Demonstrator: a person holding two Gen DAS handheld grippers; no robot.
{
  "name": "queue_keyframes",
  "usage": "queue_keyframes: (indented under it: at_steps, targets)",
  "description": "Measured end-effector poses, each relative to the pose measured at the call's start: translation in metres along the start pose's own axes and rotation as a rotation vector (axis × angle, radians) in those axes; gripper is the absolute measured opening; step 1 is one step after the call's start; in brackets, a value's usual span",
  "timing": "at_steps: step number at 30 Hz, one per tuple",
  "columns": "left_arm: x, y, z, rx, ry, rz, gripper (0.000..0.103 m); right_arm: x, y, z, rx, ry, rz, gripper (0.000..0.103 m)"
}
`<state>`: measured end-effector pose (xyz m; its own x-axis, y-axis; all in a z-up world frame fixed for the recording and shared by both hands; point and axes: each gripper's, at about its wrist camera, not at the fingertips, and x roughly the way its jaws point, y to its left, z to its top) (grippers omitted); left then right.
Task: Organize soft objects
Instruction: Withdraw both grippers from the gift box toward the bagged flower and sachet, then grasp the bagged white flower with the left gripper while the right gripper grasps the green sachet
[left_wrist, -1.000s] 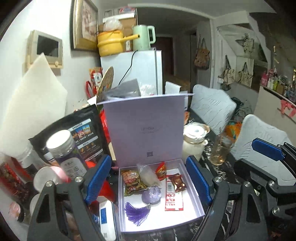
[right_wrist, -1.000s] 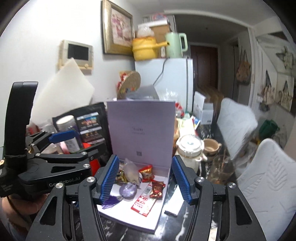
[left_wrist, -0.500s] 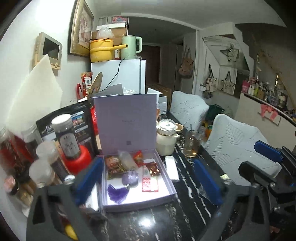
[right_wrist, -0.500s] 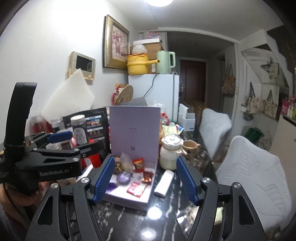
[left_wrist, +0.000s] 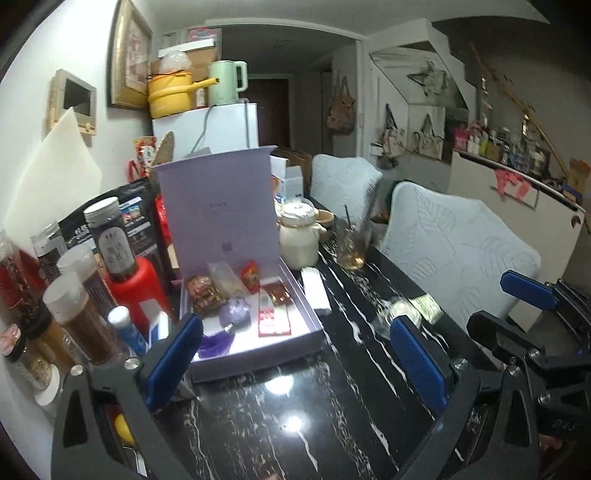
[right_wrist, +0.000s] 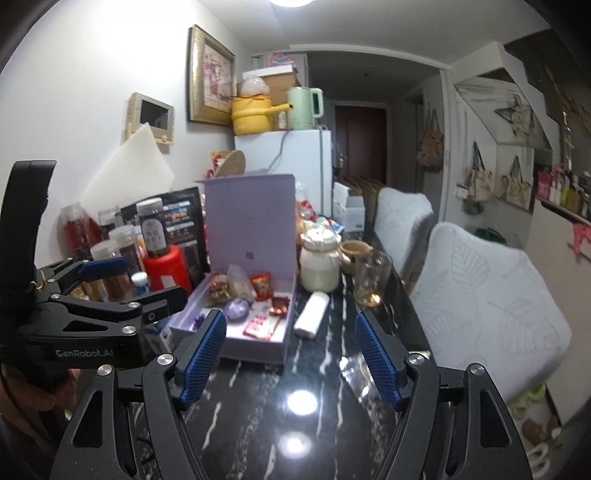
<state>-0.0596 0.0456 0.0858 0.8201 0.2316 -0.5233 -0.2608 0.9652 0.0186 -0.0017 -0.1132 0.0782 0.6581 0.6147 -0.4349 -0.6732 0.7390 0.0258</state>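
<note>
Tongs both spread and empty — left gripper (left_wrist: 295, 354) and right gripper (right_wrist: 291, 363) low in frame — so approach the white packet (right_wrist: 312, 314) beside the lavender box (right_wrist: 255, 341) squarely and pinch gently.

text: "GenRobot.AI"; on: left gripper (right_wrist: 129, 291) body; view: right wrist

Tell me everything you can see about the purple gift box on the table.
The purple gift box looks like pale lilac cardboard. It sits open on the black marble table, its hinged lid standing upright behind the shallow tray. Inside lie snack packets, a purple pouch with a tassel, and a red-and-white packet. A white packet lies beside it; neither gripper touches it.
</note>
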Motion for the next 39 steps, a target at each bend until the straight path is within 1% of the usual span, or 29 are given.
queue_keyframes:
  at_steps: [3,6,14,20,23,27,34,39]
  targets:
    - [0.001,-0.006,-0.008,0.014,0.004,-0.027,0.103,-0.003,-0.002,-0.01,0.009,0.013,-0.007,0.073]
    - [0.006,-0.014,-0.016,0.024,0.029,-0.082,0.103,-0.007,-0.008,-0.02,0.027,0.009,0.003,0.073]
    - [0.028,-0.04,-0.026,0.078,0.078,-0.114,0.103,-0.004,-0.023,-0.042,0.045,0.044,-0.008,0.073]
    - [0.052,-0.058,-0.034,0.079,0.121,-0.175,0.103,0.003,-0.042,-0.06,0.072,0.077,-0.028,0.073]
    - [0.064,-0.068,-0.038,0.091,0.141,-0.194,0.103,0.009,-0.054,-0.07,0.094,0.098,-0.047,0.073]
    - [0.084,-0.077,-0.044,0.074,0.181,-0.246,0.103,0.017,-0.075,-0.083,0.131,0.136,-0.067,0.073]
    - [0.113,-0.087,-0.049,0.061,0.222,-0.258,0.103,0.028,-0.104,-0.096,0.185,0.185,-0.101,0.073]
    - [0.136,-0.094,-0.052,0.056,0.259,-0.269,0.103,0.045,-0.123,-0.101,0.204,0.228,-0.129,0.073]
